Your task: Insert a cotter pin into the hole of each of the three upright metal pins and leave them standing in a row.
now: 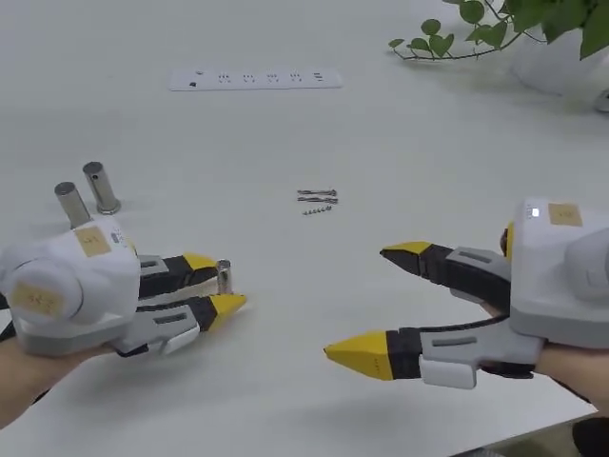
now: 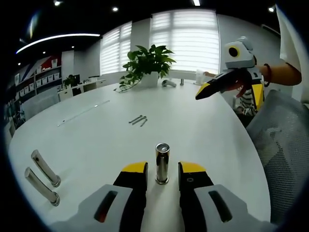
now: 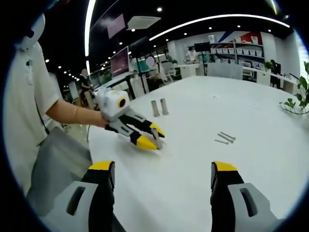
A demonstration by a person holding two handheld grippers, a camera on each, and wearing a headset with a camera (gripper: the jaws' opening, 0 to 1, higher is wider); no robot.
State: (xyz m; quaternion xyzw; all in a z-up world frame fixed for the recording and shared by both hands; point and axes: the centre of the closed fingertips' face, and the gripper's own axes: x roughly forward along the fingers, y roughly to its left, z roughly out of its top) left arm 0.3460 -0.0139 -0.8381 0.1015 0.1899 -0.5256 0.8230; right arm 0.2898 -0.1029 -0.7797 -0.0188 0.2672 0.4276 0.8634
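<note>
One upright metal pin [image 2: 162,162] stands between the left gripper's [image 1: 225,283] narrowly parted jaws, unclamped. The cotter pins [image 1: 317,200] lie well ahead. The right gripper [image 1: 357,303] gapes wide, empty. Likely next: clamp the pin, then fetch a cotter pin.

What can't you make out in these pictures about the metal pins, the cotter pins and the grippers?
1. Cotter pins: too small in every view to count surely or see their shape.
2. Holes in the two far metal pins: too small in all three views.
3. Near metal pin: base hidden behind the left gripper in the head view.
4. Plant pot: cut off by the head view's right edge.
</note>
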